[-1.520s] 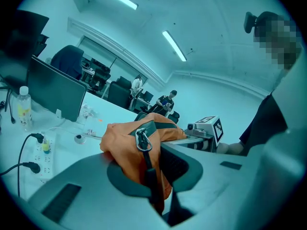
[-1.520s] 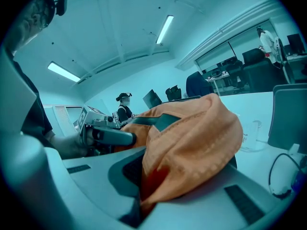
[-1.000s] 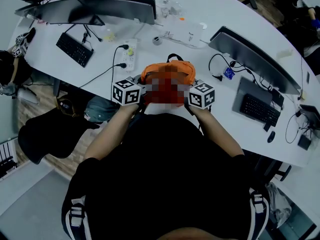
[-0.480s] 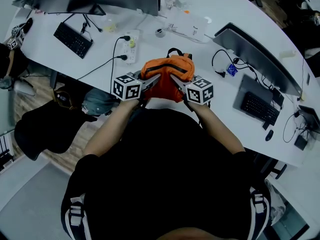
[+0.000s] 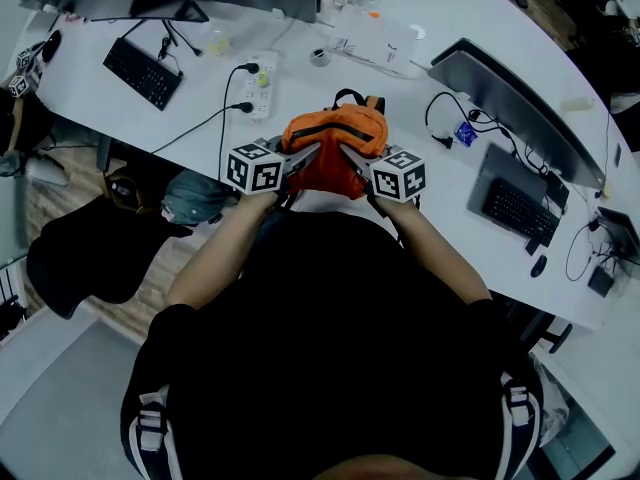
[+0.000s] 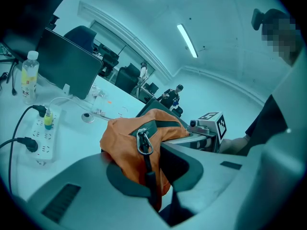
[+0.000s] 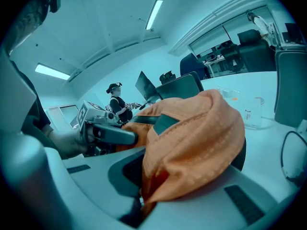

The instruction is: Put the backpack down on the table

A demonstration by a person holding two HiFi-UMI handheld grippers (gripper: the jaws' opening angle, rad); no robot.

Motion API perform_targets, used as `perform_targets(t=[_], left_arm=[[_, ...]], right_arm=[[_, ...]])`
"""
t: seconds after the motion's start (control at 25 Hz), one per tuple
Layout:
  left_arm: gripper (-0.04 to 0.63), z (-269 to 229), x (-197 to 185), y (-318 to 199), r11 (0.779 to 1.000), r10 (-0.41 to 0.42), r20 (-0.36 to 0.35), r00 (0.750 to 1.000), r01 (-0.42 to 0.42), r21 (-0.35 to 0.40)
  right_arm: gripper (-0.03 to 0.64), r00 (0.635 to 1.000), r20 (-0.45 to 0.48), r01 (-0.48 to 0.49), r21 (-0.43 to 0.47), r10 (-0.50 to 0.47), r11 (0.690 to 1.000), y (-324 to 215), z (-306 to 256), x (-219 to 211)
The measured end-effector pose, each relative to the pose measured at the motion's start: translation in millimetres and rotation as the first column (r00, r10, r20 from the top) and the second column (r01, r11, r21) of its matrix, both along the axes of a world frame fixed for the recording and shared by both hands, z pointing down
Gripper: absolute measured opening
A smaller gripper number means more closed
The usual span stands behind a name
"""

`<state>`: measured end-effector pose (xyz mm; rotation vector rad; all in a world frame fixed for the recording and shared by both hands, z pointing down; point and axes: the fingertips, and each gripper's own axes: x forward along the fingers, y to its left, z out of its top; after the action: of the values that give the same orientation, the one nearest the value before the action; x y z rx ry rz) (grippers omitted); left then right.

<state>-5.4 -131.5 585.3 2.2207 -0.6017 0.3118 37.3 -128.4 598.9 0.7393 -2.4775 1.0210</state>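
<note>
The left gripper (image 6: pixel 152 176) has its jaws closed tight on a fold of the orange backpack (image 5: pixel 335 146). A black strap runs down into the pinch, and a metal clip (image 6: pixel 144 142) hangs just above the jaws. The right gripper (image 7: pixel 144 188) is likewise clamped on orange cloth, which bulges up and over its jaws. The two grippers face each other across the bag, one on each side, so the backpack sits between both pairs of jaws. It is over the near edge of the white table (image 5: pixel 430 38); whether its base touches the top cannot be told. Beyond the jaws and to their left lies a power strip (image 5: pixel 258 86) with plugs in it, and farther left a keyboard (image 5: pixel 143 71). To the right of the jaws stands a monitor (image 5: pixel 515 108).
</note>
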Motion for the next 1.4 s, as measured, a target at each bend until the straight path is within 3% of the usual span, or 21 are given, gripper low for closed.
perform_targets(t=[0.52,1.4], left_arm=[[0.064,23.6,-2.6,-3.8,0.999,0.008,0.016,1.000,-0.007,-0.049],[0.064,61.2,2.8,-25.6,0.995,0.014,0.023,1.000,-0.012,-0.102]], right_arm=[[0.025,0.999,-0.039,0.034,-0.013,-0.034,0.999,-4.6,23.9,-1.3],[0.025,0.996,-0.090,-0.005,-0.052,0.000,0.999,-24.4,63.1,6.0]])
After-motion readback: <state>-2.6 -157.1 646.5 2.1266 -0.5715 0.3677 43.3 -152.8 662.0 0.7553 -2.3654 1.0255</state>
